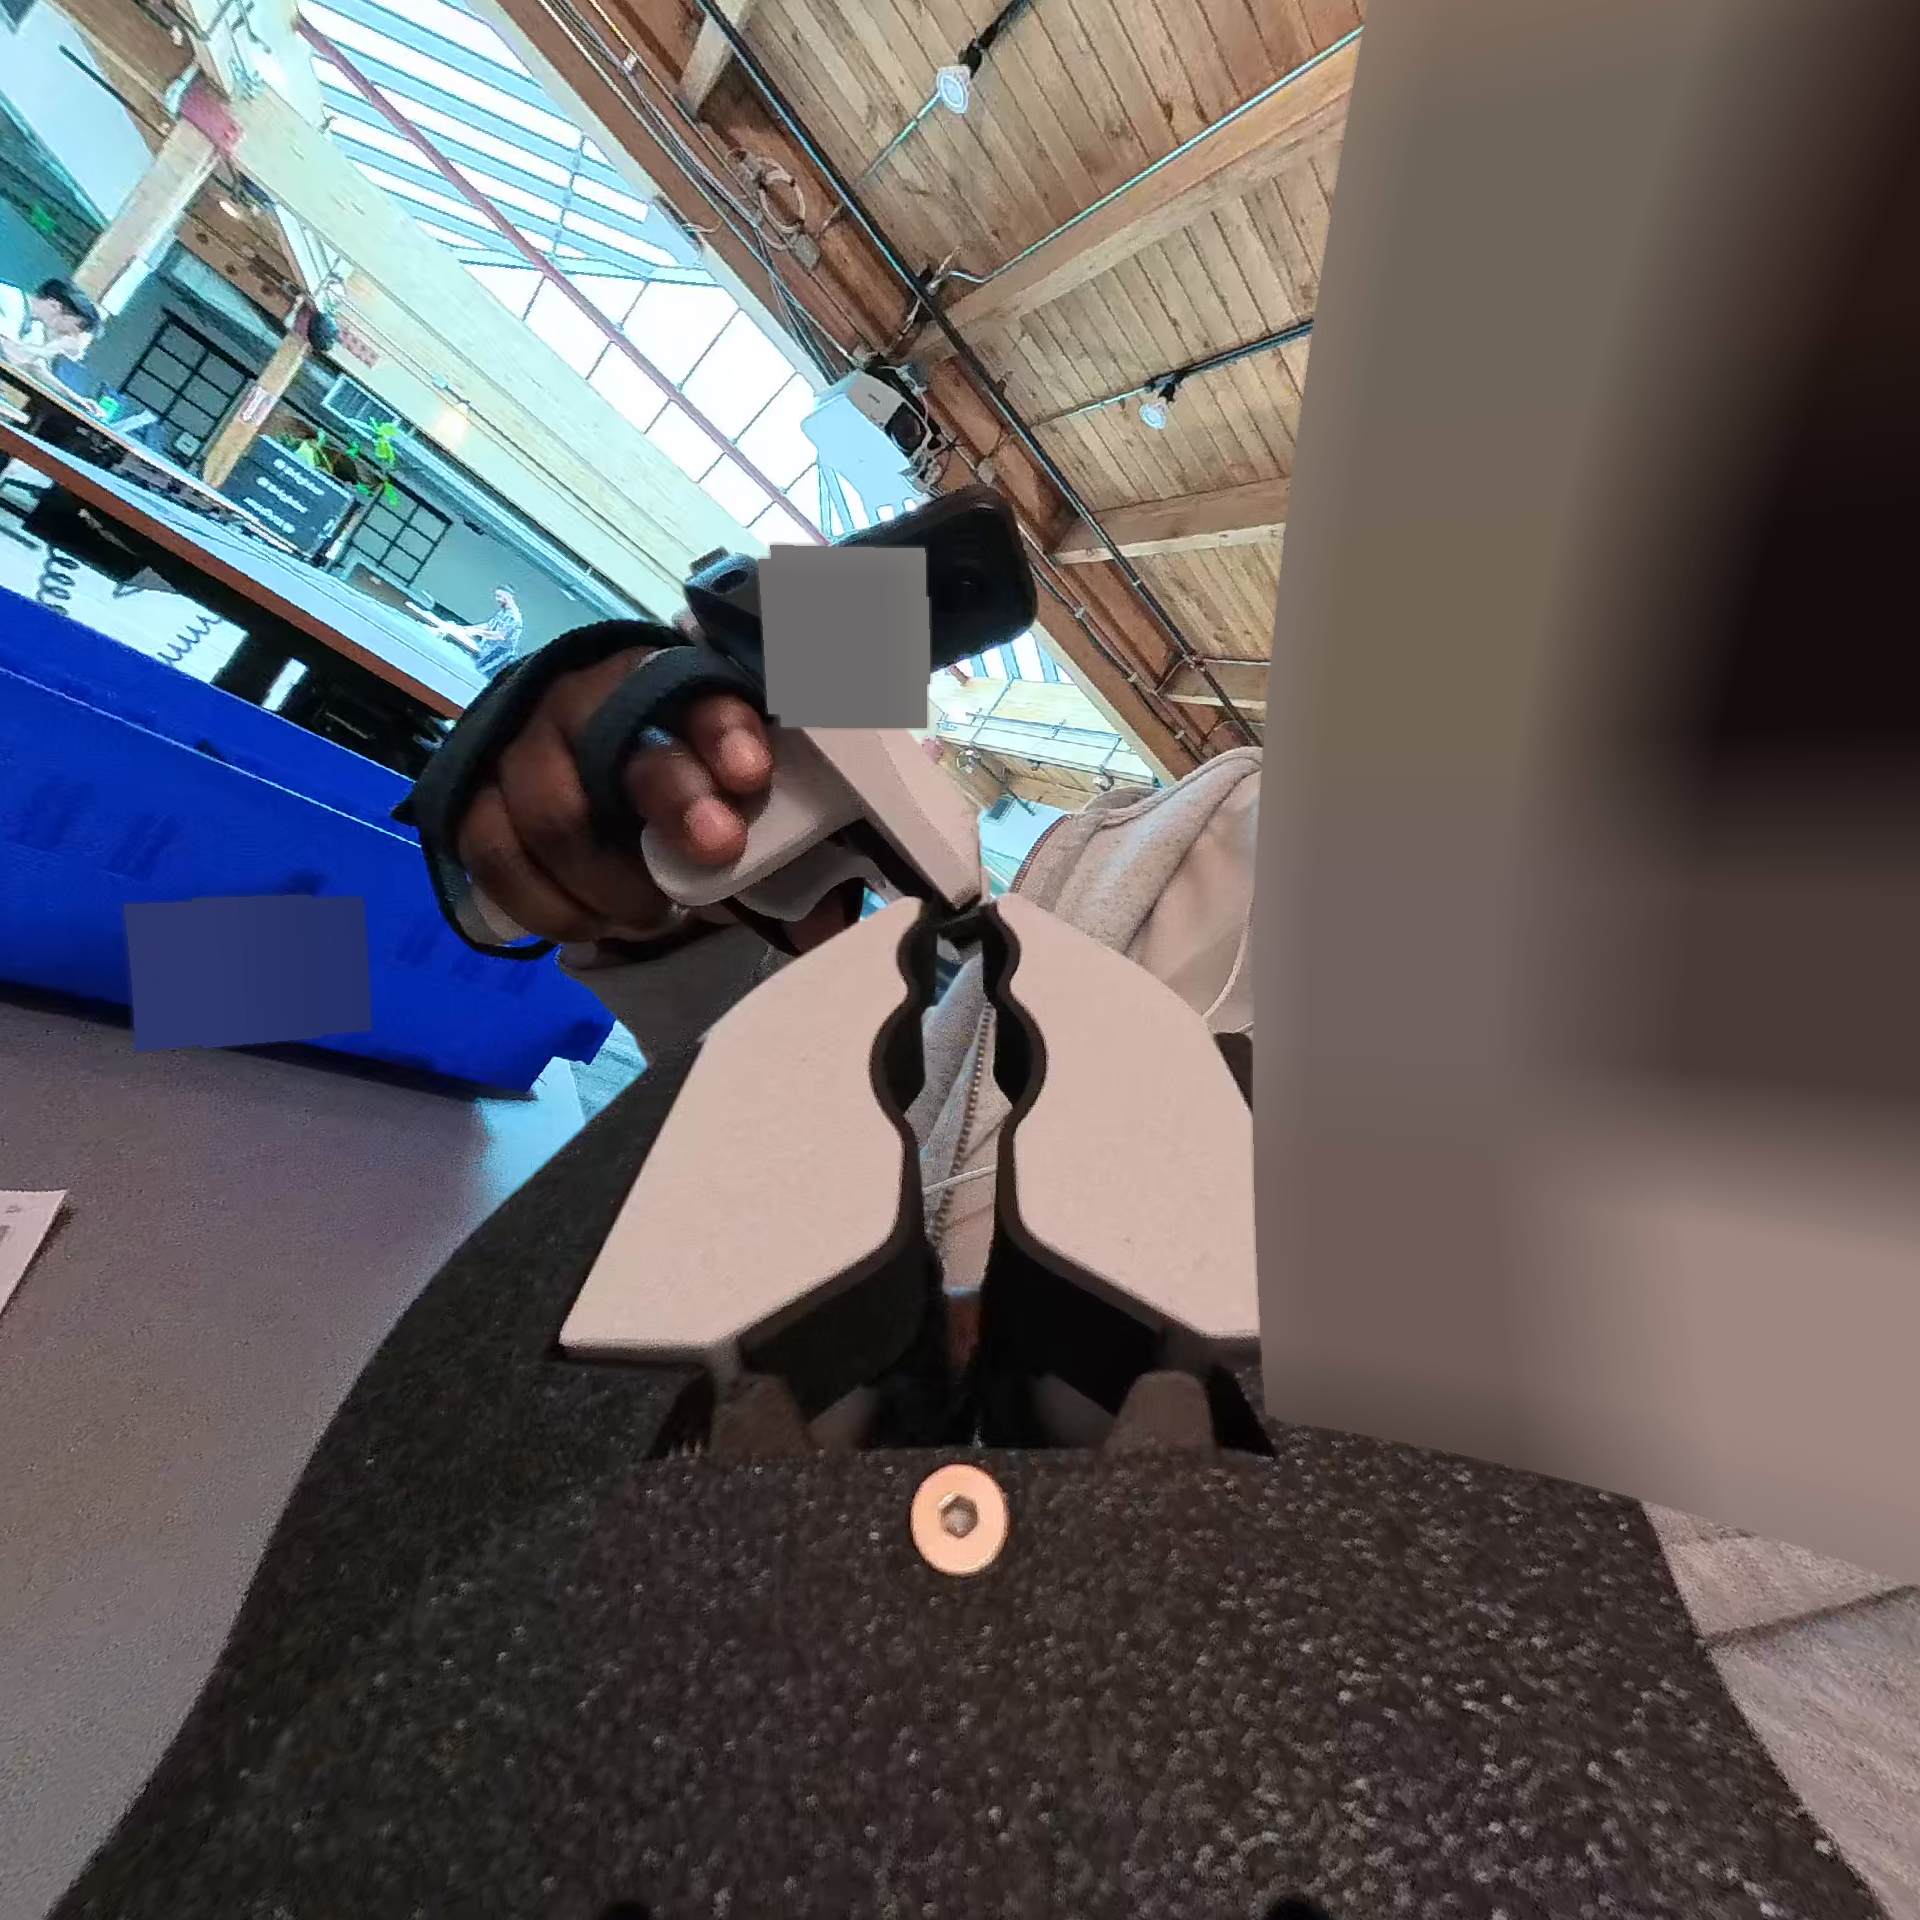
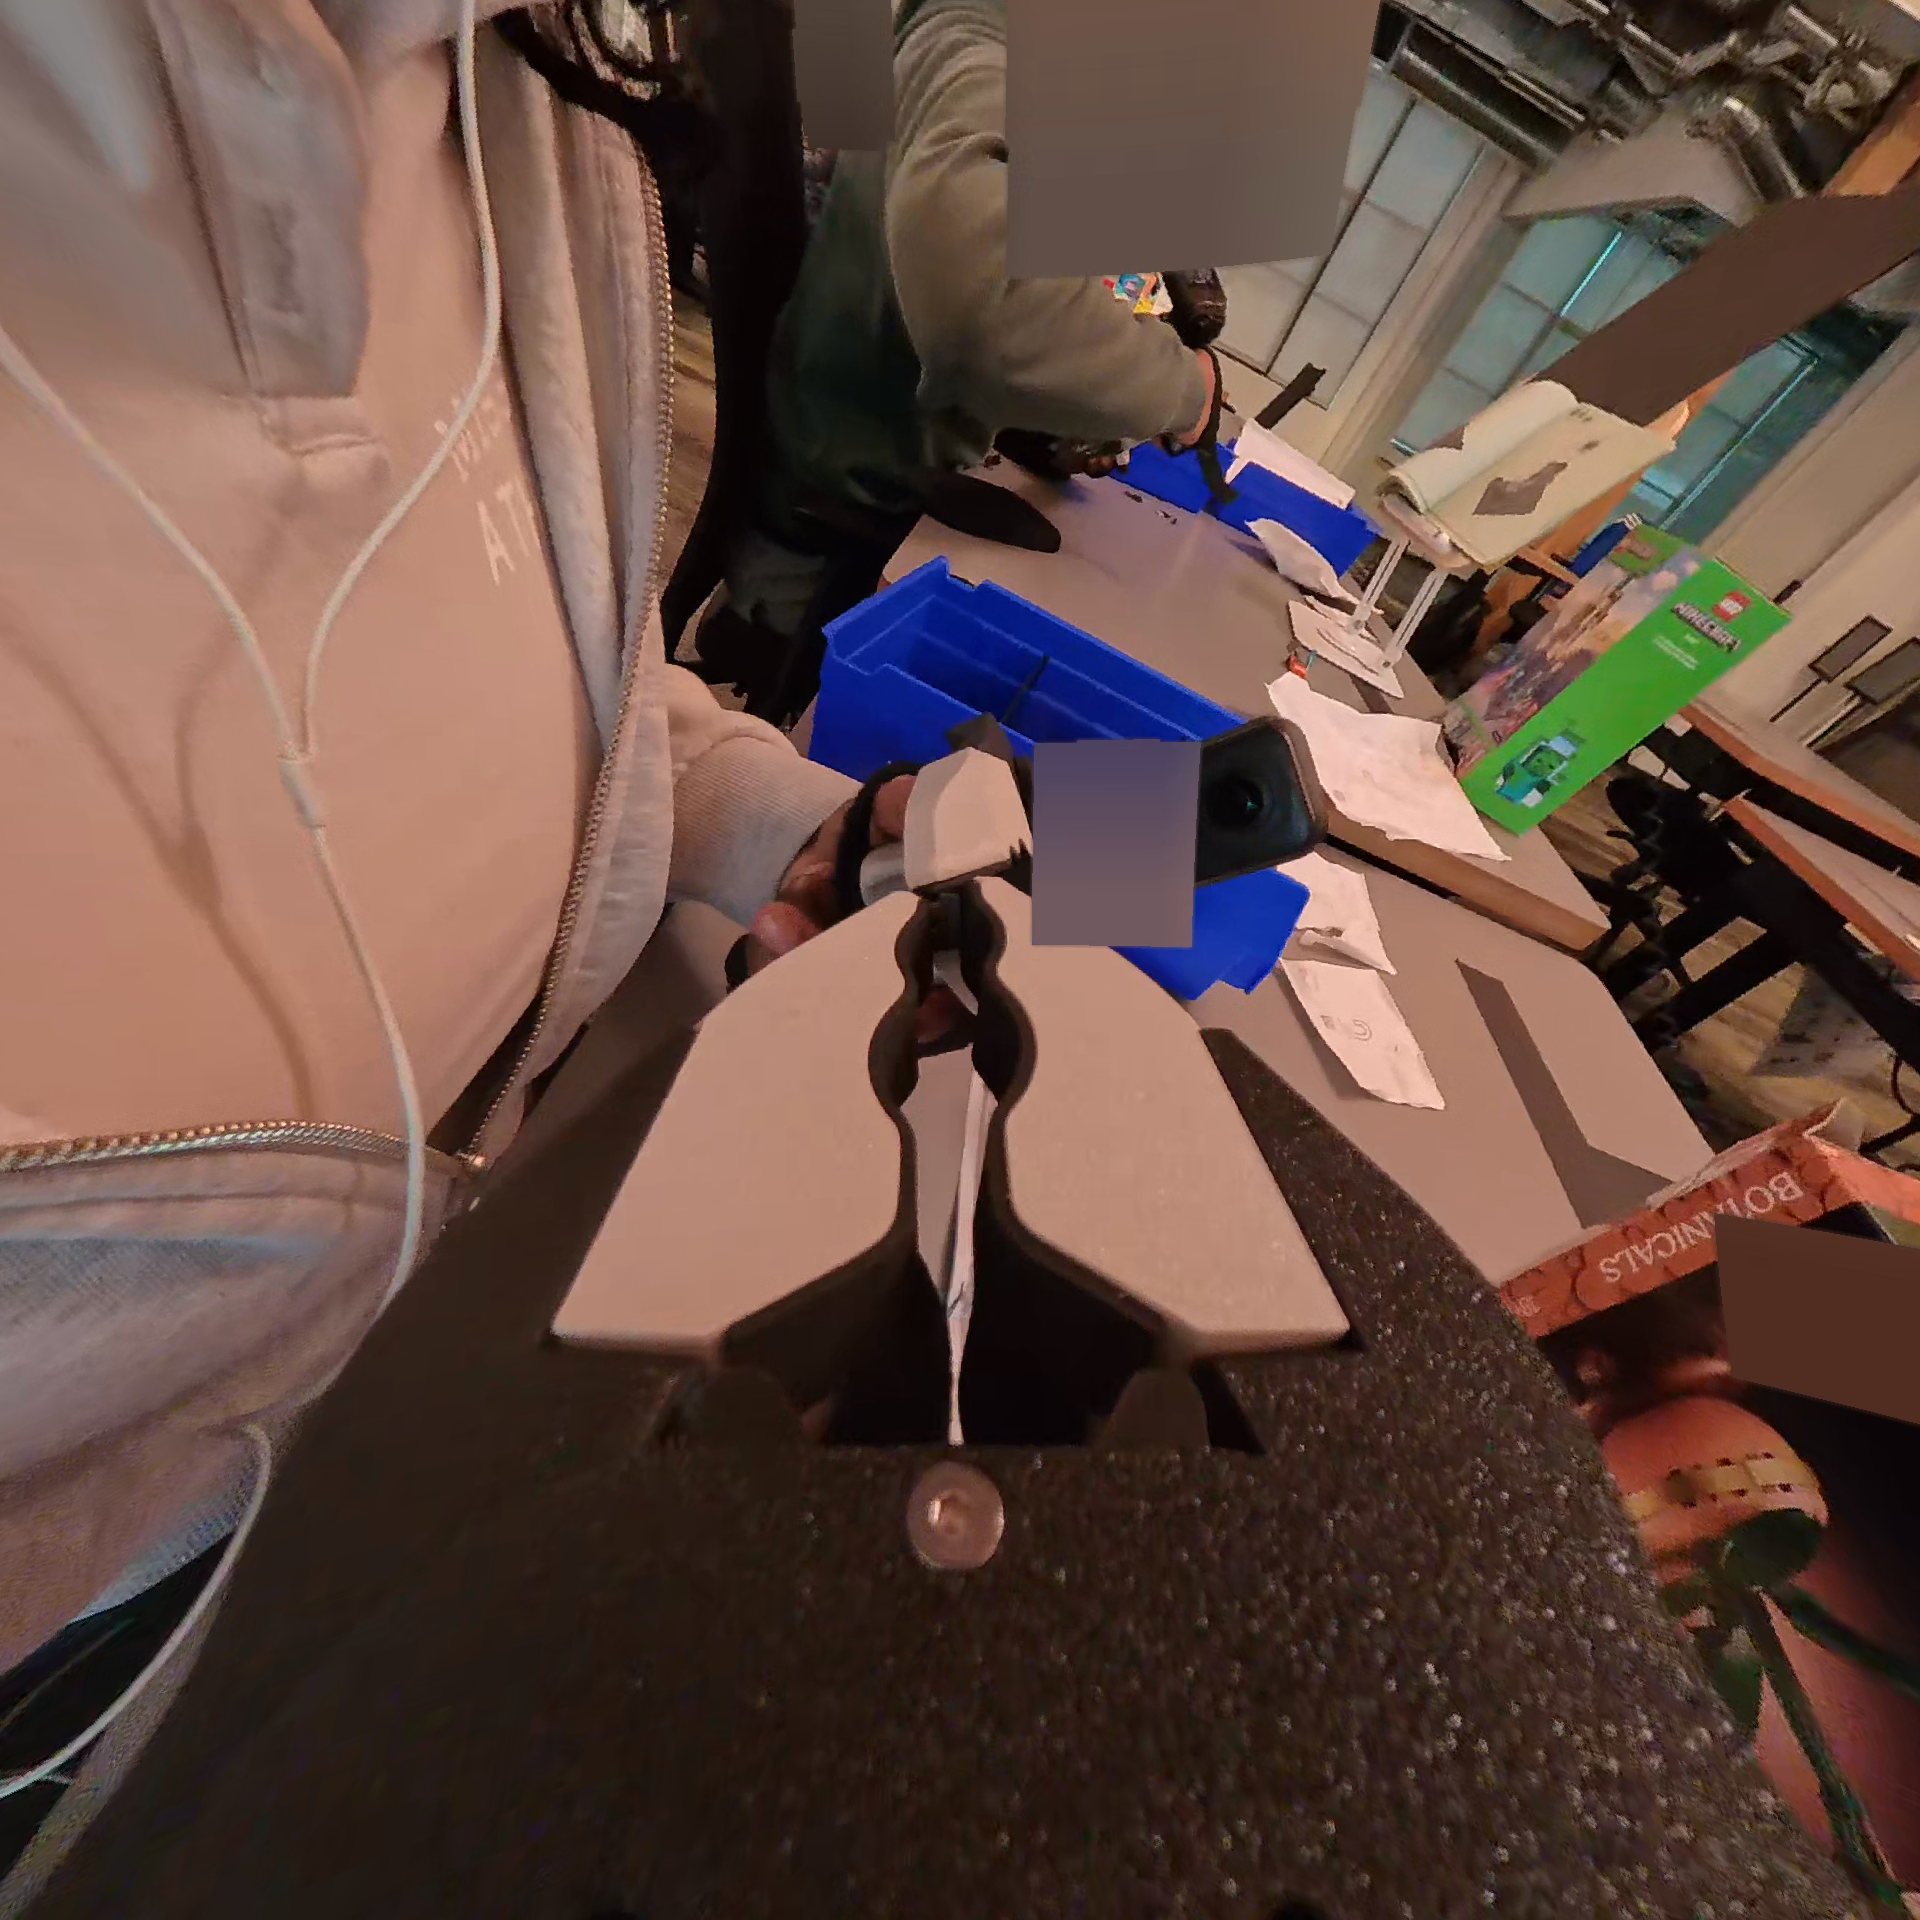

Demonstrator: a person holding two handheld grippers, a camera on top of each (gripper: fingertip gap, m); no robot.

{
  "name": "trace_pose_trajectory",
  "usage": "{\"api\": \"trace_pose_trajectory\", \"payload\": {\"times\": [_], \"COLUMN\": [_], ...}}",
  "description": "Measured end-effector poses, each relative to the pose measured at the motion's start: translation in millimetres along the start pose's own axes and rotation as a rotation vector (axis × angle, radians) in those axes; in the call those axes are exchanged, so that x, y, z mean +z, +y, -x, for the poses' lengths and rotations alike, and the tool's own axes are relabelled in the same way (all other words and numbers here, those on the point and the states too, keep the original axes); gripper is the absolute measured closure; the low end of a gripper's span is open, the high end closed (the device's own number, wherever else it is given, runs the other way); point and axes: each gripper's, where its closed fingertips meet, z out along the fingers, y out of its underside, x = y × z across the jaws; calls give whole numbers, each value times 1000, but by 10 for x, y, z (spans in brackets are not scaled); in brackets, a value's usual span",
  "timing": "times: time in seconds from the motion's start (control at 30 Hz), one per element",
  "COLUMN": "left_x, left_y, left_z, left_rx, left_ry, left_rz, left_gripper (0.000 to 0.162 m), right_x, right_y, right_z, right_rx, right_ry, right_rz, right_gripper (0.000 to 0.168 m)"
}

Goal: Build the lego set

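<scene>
Grey surface (image 2: pixel 1143 582) in a wood-roofed hall, with two grippers meeting tip to tip in front of the person's hoodie.
The box (image 2: pixel 1683 1236) of the set lies at the near right edge of the surface, and no loose bricks show. The right gripper (image 2: pixel 951 920) has its fingers almost closed, and a thin white sheet (image 2: pixel 964 1247) stands edge-on between them, apparently pinched. The sheet looks light, limp and easy to tear, so I judge a firm hold close to its edge is best. The left gripper (image 1: pixel 958 914) is raised and tilted up toward the right one, with its fingers nearly closed; I cannot tell if it holds something. A blue bin (image 2: pixel 935 665) stands behind.
</scene>
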Motion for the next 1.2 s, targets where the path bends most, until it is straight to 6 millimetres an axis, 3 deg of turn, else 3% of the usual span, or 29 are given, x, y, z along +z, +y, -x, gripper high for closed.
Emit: {"api": "trace_pose_trajectory", "payload": {"times": [0.27, 0.43, 0.6, 0.93, 1.1, 1.2], "left_x": [-117, -224, -201, -173, -173, -226], "left_y": [-76, -13, 101, 180, 181, 129], "left_z": [169, 289, 209, 155, 173, 146], "left_rx": [-52, -245, -454, -580, -564, -419], "left_ry": [-104, -172, -139, -116, -125, -127], "left_rz": [-82, -124, -93, -76, -86, -89], "left_gripper": [155, 155, 155, 155, 155, 141], "right_x": [-186, -230, -129, -8, -15, -52], "right_y": [113, 166, 268, 265, 280, 320], "right_z": [-142, -91, 22, 87, 61, -108], "right_rx": [-11, -275, -478, -644, -589, -329], "right_ry": [124, 86, -77, -107, -93, 12], "right_rz": [43, 171, 274, 307, 317, 263], "right_gripper": [160, 157, 141, 159, 161, 161]}}
